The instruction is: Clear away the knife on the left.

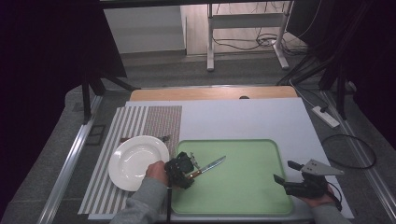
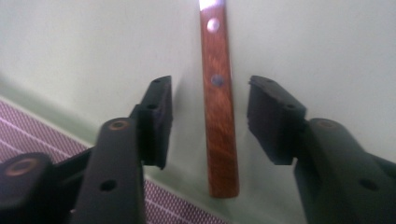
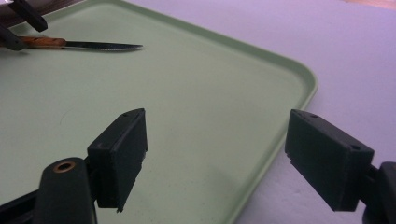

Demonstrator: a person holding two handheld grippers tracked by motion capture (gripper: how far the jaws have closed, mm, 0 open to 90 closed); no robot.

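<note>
We judge the steak knife [image 2: 219, 116] light, stiff, slippery; our left claw [image 2: 210, 119], half-open, straddles its wooden handle untouched.

Most of the green tray [image 1: 243, 196] lies bare, so its middle and right half are open to pass over. The knife [image 1: 208, 166] lies on the tray's near-left part, its wooden handle between the left tool's [image 1: 187, 164] parted jaws with a gap on each side. The white plate [image 1: 135, 161] sits just left of the tray on the striped mat [image 1: 135, 121]. The right tool [image 1: 286, 171] hangs over the tray's right rim, jaws wide, nothing between them.
</note>
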